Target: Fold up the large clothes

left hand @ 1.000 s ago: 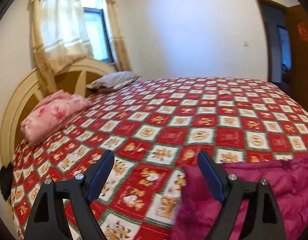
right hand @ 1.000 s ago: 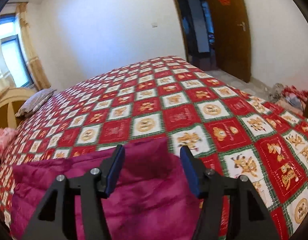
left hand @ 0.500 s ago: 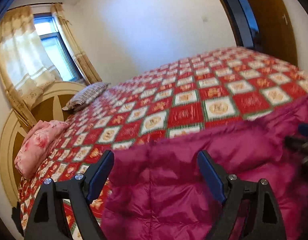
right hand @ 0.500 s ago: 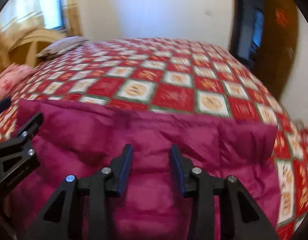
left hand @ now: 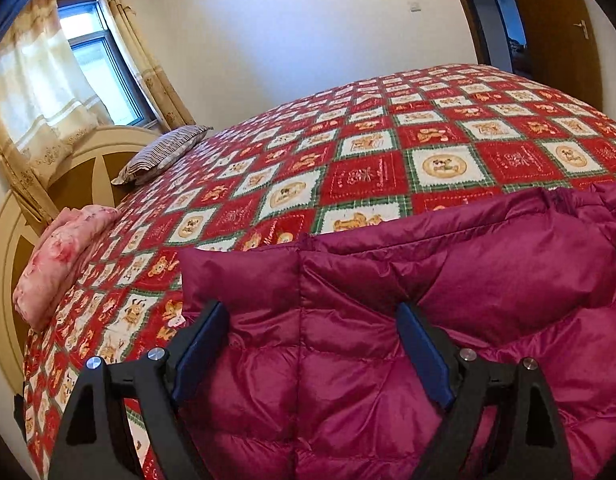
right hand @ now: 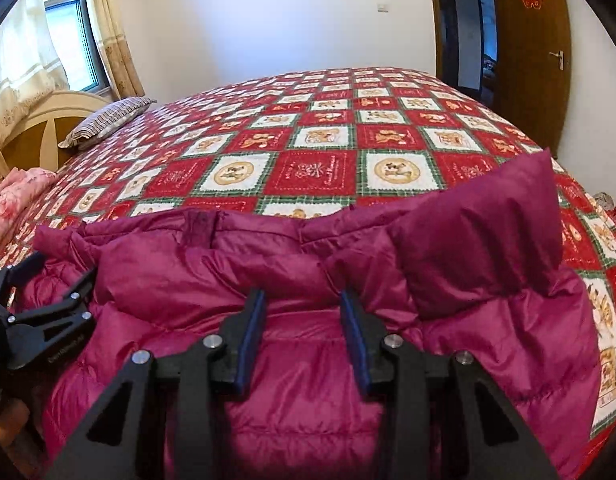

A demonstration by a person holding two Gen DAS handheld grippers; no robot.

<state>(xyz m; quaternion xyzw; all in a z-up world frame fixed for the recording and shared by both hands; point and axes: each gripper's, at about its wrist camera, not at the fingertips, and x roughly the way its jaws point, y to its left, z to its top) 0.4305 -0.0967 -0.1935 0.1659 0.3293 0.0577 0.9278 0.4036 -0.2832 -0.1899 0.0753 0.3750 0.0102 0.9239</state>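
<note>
A magenta quilted down jacket (left hand: 388, 380) lies spread across the near edge of the bed, its far edge folded over into a puffy ridge. My left gripper (left hand: 310, 320) hovers low over the jacket's left part, open wide, its blue pads straddling the quilting without pinching it. In the right wrist view the same jacket (right hand: 300, 380) fills the foreground, and one corner (right hand: 508, 216) stands up at the right. My right gripper (right hand: 302, 308) has its jaws about half closed, tips against the ridge, with no fabric visibly pinched. The left gripper (right hand: 64, 276) shows at that view's left edge.
A red, white and green checked bedspread (left hand: 388, 152) covers the wide bed beyond the jacket. A folded pink blanket (left hand: 60, 256) and a striped pillow (left hand: 164, 152) lie by the cream headboard (left hand: 88, 176). A brown door (right hand: 528, 60) stands open at the far right.
Both grippers have sunk toward the jacket. The left one moved from beside its left end to over it. The right jaws narrowed early on, then held.
</note>
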